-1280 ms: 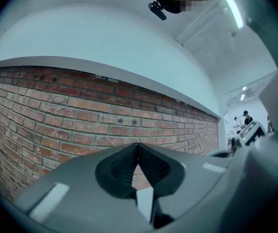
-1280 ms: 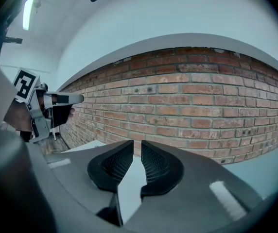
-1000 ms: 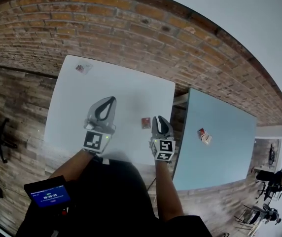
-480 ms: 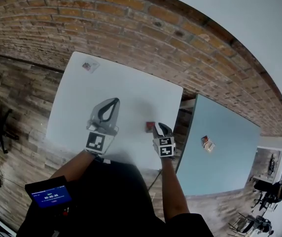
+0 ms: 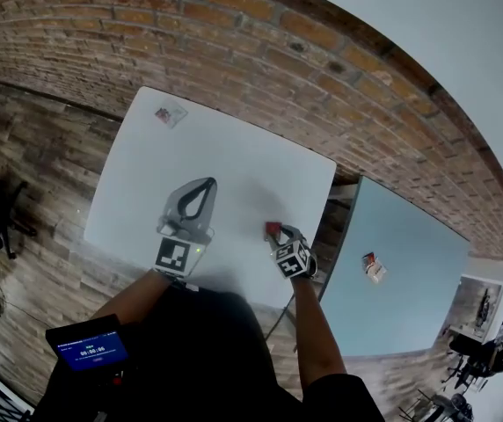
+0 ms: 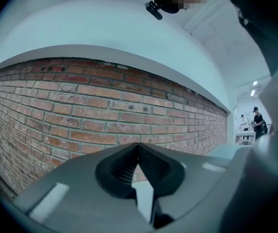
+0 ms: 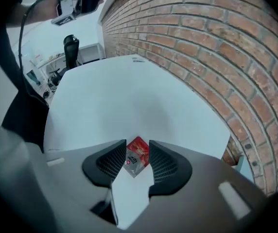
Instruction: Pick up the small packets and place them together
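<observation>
A small red packet (image 7: 138, 158) lies flat on the white table (image 5: 234, 165), near its right edge. My right gripper (image 7: 137, 142) straddles it with the jaws opening; the pads stand to either side and do not press on it. In the head view the red packet (image 5: 273, 229) shows just at the tips of the right gripper (image 5: 280, 233). My left gripper (image 5: 208, 183) hovers over the table's middle, shut and holding nothing. The left gripper (image 6: 139, 145) points at the brick wall. A second packet (image 5: 171, 114) lies at the table's far left corner.
A light blue table (image 5: 410, 288) stands to the right across a narrow gap, with more small packets (image 5: 373, 266) on it. A brick wall (image 5: 260, 51) runs behind both tables. A small screen (image 5: 90, 345) sits by my left arm. The floor is wood.
My right gripper has slid left and forward until its jaws sit around the red packet, and they have widened. The left gripper has stayed shut in about the same place.
</observation>
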A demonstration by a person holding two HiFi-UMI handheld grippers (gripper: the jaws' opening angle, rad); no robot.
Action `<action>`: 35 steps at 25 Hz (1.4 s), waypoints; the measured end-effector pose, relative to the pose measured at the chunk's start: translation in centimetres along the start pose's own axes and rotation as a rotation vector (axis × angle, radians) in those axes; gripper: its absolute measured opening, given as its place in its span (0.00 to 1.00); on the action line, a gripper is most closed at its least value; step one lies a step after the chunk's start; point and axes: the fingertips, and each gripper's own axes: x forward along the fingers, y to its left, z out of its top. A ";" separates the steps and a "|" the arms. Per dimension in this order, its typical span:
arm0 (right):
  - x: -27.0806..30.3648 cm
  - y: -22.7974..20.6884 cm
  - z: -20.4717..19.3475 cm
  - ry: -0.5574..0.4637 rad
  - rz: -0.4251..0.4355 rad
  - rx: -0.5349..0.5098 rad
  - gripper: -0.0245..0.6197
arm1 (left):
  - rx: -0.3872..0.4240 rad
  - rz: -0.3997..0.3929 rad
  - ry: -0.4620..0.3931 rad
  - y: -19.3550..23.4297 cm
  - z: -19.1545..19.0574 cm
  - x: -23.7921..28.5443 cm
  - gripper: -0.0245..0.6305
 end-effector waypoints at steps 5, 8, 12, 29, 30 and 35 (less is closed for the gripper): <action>1.4 0.4 -0.8 0.052 0.053 -0.075 0.29 | -0.011 0.008 0.031 0.2 -0.9 -0.3 0.04; 2.3 0.4 -1.6 0.089 0.081 -0.096 0.29 | -0.006 0.017 0.039 0.3 -1.3 -0.4 0.04; 3.3 0.5 -2.9 0.144 0.114 -0.077 0.30 | -0.009 0.034 0.053 0.4 -1.8 -0.8 0.04; 4.0 -1.0 -2.5 0.083 0.026 0.534 0.29 | -0.041 0.032 0.072 0.4 -2.2 -0.8 0.04; 4.0 -1.2 -2.4 0.065 0.029 0.594 0.29 | -0.044 0.029 0.072 0.3 -2.2 -0.8 0.04; 2.7 -2.2 -1.4 0.009 0.052 0.607 0.28 | -0.053 -0.012 0.073 -0.5 -2.5 -0.8 0.04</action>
